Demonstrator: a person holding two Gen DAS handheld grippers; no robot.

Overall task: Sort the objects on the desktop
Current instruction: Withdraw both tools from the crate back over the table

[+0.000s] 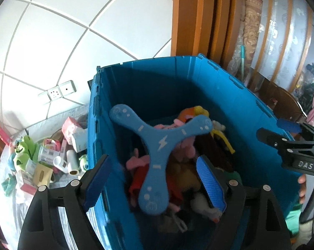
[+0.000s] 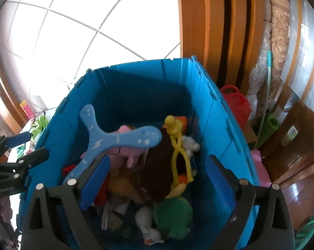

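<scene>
While both claws hang over the blue crate (image 1: 148, 79) | left claw (image 1: 154, 179): spread wide, nothing gripped | right claw (image 2: 157, 183): spread wide, nothing gripped | blue three-armed boomerang (image 1: 157, 145): free, above the plush toys (image 2: 125, 150) inside crate | boxes and green toys (image 1: 42, 158): left of crate, on the desk

Both wrist cameras look steeply down at close range into the same bin (image 1: 136, 87) (image 2: 136, 87), one from each side.
</scene>
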